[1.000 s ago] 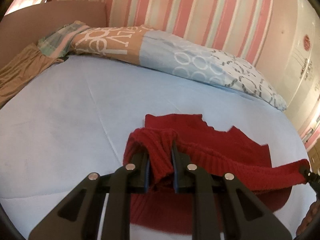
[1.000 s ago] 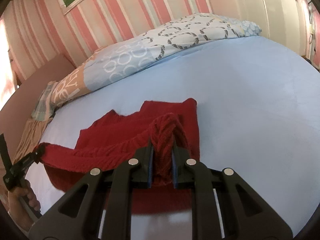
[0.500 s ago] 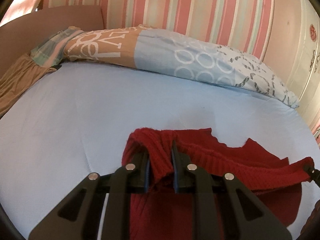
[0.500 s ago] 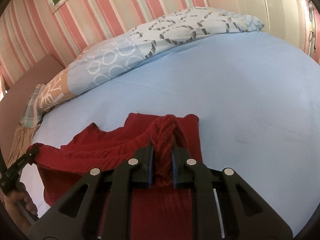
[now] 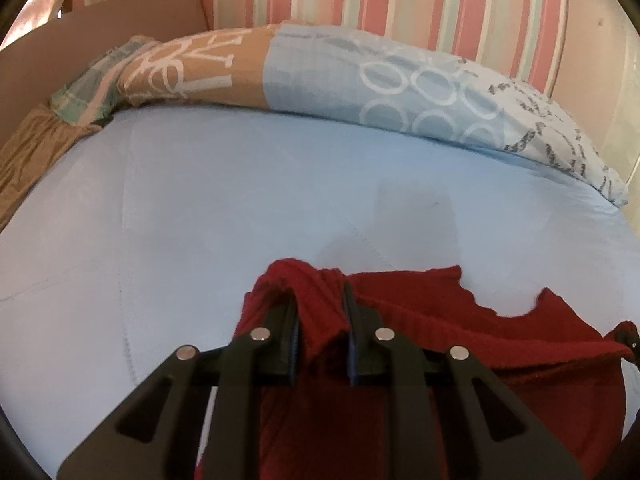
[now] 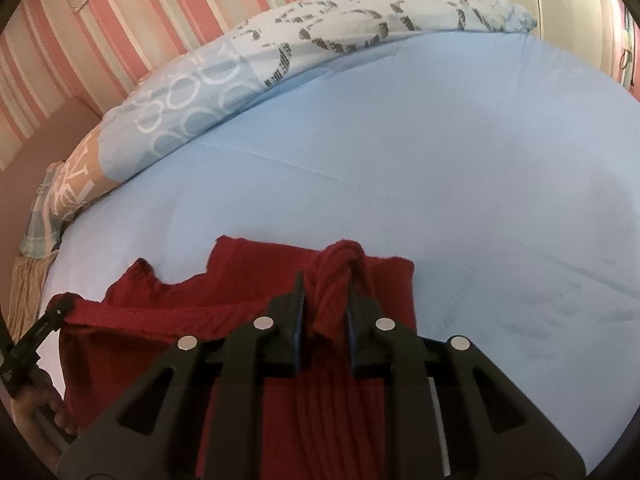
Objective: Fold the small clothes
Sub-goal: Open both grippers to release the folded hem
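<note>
- Left gripper [image 5: 320,312]: jaws nearly together, pinching a bunched corner of the red knit garment [image 5: 460,320].
- Right gripper [image 6: 323,300]: a twisted wad of the same knit sits between its pads; jaws are opening, cloth not yet free.
- The knit edge spans taut between the 2 grippers, raised over the lower layer; the left gripper's tip shows at the left edge of the right wrist view [image 6: 60,308], with a hand [image 6: 36,412] under it.
- Garment location: near side of the light blue bed sheet [image 5: 200,220], lower layer flat, notched far edge visible.
- Progress, as judged: 1 fold is being laid far-ward, held edge close to the far edge but not set down. Left: release, smooth, likely another fold.
- Room: open sheet beyond the garment and on both sides, nothing to snag.
- Far edge: patterned pillows [image 5: 400,84] against the striped wall [image 5: 400,0], well apart from the garment.
- Brown cloth [image 5: 32,148] lies far left, clear of the work.
</note>
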Demonstrator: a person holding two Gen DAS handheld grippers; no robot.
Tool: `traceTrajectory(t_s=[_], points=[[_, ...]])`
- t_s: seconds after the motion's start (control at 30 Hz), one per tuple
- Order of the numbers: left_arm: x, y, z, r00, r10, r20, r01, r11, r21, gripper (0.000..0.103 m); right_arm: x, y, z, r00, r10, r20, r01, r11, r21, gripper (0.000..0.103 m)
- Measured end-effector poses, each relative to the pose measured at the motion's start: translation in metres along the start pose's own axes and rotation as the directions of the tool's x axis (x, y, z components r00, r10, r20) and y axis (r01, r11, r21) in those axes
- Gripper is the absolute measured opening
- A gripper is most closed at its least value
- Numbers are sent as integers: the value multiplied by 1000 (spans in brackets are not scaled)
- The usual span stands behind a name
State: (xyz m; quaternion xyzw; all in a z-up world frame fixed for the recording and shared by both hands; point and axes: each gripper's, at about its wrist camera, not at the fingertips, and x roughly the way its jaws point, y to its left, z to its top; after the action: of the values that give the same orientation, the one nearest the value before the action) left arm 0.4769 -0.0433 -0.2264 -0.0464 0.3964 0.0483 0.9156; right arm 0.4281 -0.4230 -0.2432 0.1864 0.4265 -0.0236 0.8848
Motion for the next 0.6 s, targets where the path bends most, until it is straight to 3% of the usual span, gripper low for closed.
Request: traceTrajectory(t_s=[0.13,0.23,0.33,0.4,0.43,0.5,0.6], points=[[19,-6,4,1000,21,-20,-21,999,28,18,17,5,10,999,-22,-25,22,1000,-7,18],[27,-3,8,999,39,-31,-38,999,13,25,27,9,16,998,-52,-41,51,998,-25,18],[31,-2,13,998,57,-37,-56,998,28,35,35,9,21,996,-68,-61,67,998,-18,29],[31,-4,16,997,76,-22,-75,995,64,41,30,7,26,993,-121,-16,121,993,-4,81],[30,-5,17,996,88,-15,-87,993,82,44,26,5,28,992,-127,9,127,992,12,84],[29,-3,21,994,109,-3,-108,988,107,50,19,3,33,993,-115,28,114,993,21,80],[25,4,24,992,128,-1,-127,986,111,55,5,11,35,993,-106,59,108,993,-37,80]])
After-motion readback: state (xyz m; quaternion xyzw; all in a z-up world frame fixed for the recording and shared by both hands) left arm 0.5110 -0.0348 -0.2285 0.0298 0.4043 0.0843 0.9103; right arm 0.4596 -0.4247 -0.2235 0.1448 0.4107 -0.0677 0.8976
